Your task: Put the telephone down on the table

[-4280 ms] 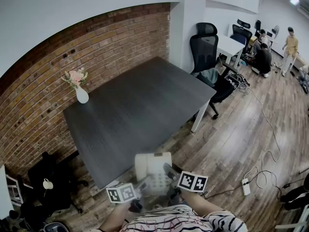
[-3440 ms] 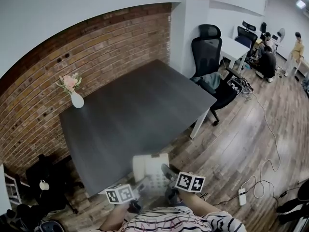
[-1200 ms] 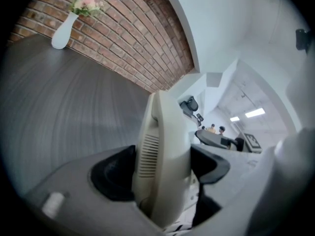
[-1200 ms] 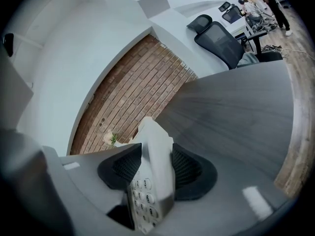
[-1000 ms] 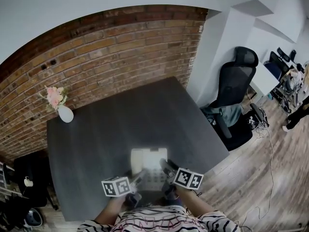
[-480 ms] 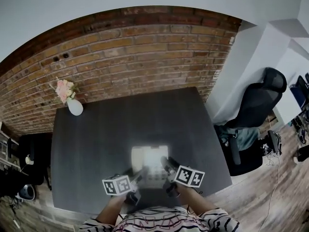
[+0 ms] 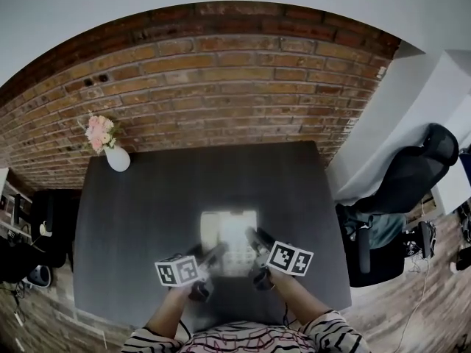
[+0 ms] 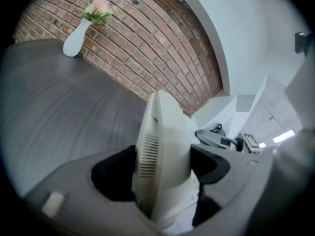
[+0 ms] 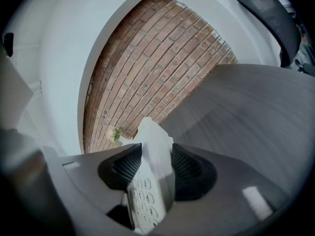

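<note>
Phone (image 7: 229, 241) is up in my grip, left tongs (image 7: 212, 256) clamped on its vented edge, right tongs (image 7: 255, 240) clamped on the keypad side, pads pressing on the casing on both sides, so nothing is loose. It hangs over the near middle of the desk (image 7: 140, 204), right in front of me, and from the two gripper views the grey top runs on beneath it, so I judge it is not yet resting there. The carry looks about done, then, and what is left is the real job: bring it down, get its base flat on the desk, then spread both tongs and draw clear. Plenty of bare top under it, the only other thing up there is the vase (image 7: 116, 158) in the far left corner, well apart. The count: one phone, two tongs, one desk, one vase with one small bunch of flowers, and one black chair (image 7: 412, 175) off the desk's right side
</note>
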{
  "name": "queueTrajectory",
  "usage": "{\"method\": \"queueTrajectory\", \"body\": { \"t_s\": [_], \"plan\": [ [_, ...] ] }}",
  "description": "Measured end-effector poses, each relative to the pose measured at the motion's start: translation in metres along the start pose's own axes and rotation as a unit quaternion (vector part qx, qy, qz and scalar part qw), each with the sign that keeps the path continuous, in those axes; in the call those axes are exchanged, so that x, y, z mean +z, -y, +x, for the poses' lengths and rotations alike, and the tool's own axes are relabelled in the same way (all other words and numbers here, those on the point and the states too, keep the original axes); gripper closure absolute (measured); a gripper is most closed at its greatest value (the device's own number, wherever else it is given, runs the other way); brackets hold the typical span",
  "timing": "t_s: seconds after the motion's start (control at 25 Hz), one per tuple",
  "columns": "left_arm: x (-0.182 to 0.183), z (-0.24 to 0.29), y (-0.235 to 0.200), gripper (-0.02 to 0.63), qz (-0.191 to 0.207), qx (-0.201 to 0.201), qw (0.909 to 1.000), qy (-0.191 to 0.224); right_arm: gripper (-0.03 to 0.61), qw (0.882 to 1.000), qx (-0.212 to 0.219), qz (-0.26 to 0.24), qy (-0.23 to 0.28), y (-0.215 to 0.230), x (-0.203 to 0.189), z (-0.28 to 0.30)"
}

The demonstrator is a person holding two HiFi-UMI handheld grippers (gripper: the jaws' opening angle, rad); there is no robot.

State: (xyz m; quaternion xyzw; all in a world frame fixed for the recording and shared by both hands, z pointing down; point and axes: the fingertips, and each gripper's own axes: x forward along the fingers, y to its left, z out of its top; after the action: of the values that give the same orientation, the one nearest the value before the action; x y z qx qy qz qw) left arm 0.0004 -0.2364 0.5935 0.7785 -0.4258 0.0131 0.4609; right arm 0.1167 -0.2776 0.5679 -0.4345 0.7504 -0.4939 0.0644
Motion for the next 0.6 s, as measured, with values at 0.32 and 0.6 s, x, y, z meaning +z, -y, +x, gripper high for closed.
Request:
{"method": "queueTrajectory", "body": {
  "t_s": [0.32, 0.6],
  "plan": [
    [0.030, 0.041, -0.019, 0.282, 0.003, 0.009, 0.9999, 0.005, 0.397, 1.000, -0.002, -0.012, 0.000, 0.019, 0.030, 0.043],
    [0.056, 0.080, -0.038, 0.282, 0.006, 0.011, 0.9999, -0.004, 0.396, 1.000, -0.008, -0.008, 0.004, 0.040, 0.056, 0.080]
  ]
}}
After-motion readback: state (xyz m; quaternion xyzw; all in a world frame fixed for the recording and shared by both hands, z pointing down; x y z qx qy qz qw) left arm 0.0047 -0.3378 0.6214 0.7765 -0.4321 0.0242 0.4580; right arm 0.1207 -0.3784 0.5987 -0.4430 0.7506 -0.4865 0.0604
